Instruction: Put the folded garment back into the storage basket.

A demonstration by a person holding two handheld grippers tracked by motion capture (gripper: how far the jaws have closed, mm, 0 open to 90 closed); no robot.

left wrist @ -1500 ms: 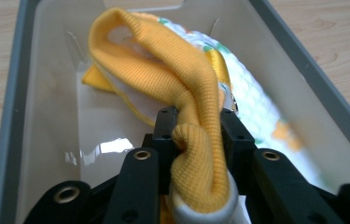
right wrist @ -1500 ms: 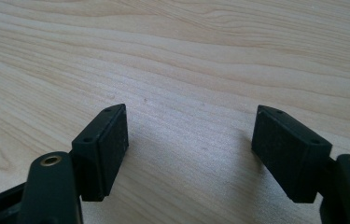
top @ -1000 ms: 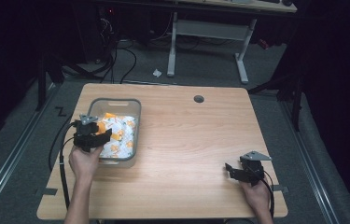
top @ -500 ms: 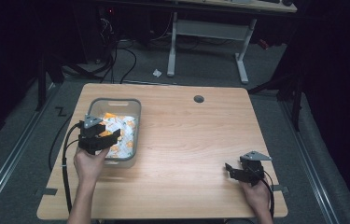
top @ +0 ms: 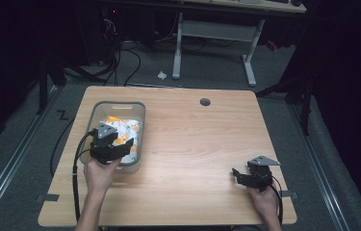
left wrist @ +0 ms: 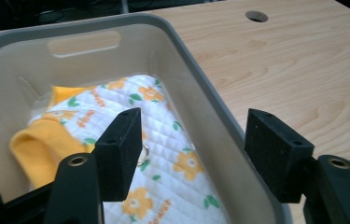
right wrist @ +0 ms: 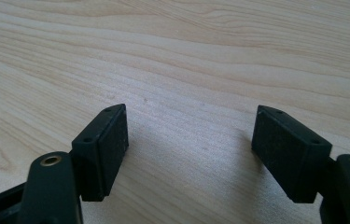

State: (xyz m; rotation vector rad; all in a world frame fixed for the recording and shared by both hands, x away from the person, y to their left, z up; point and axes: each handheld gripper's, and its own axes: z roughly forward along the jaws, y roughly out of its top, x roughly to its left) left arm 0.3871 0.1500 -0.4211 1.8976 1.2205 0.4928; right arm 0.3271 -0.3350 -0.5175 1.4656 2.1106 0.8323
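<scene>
The big wooden counter (top: 207, 144) stretches out under both claws, and it has a small round hole (top: 205, 102) far ahead of them. The gray plastic bin (top: 98, 108) sits right under the left claw (top: 113, 147), which hangs over the bin's near end. In the left gripper view one jaw is above the inside of the bin and the other jaw is out past its side wall, so the wall runs between them. The jaws are wide apart and have just been opening, and nothing is pinched between them. Just below that claw, down inside the bin, lies the quilted baby cloth (left wrist: 163, 163), white with orange flowers and green leaves and a plain orange edge. It looks soft, light and floppy, so it would sag and bunch up when lifted. I think the puffy orange fold (left wrist: 39, 144) beside the left jaw is the best place to pinch it, because the fold is thick. A small shiny snap (left wrist: 143, 150) sits close to that jaw. There are tiny orange letters on the cloth, too blurry to read. The right claw (top: 245, 175) rests low over bare counter, well apart from the bin, jaws wide apart and holding nothing.
</scene>
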